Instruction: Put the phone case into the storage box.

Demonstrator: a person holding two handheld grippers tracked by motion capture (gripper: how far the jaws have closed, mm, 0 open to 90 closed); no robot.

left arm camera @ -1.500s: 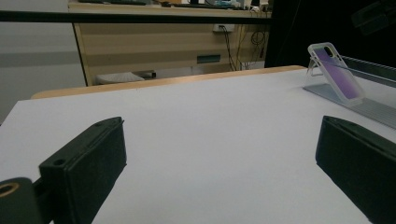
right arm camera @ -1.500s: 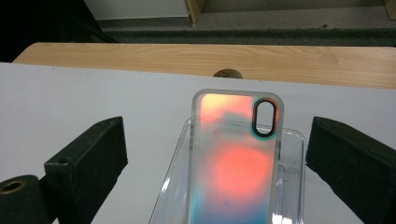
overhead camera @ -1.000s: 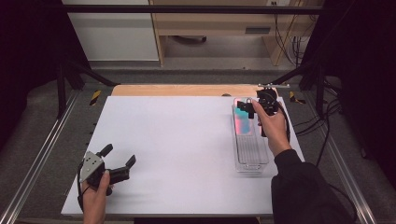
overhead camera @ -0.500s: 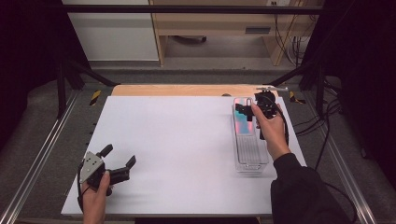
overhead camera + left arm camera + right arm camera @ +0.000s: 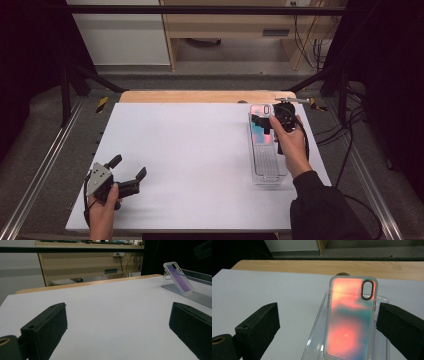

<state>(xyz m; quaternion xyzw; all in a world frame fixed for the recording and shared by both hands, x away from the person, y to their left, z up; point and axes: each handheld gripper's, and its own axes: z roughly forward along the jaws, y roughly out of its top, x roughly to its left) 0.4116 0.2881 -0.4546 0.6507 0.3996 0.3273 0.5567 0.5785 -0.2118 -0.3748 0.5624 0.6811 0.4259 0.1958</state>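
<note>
Table point(image 5: 200, 150): white top, a strip of bare wood along its far edge. Clear plastic tray point(image 5: 267, 162) lies lengthwise near the right edge. An iridescent phone case point(image 5: 350, 317) stands tilted at the tray's far end.

A: Count, table contents?
B: One white table point(image 5: 200, 150). One clear rack point(image 5: 267, 165) on it. One iridescent phone case point(image 5: 349, 317) propped in the rack.

A: Grippers?
B: Two. One left gripper point(image 5: 131, 176), one right gripper point(image 5: 264, 125), each with two black jaws.

A: Hands?
B: Two, one per gripper. Beyond the table, one wooden bench point(image 5: 240, 25).
</note>
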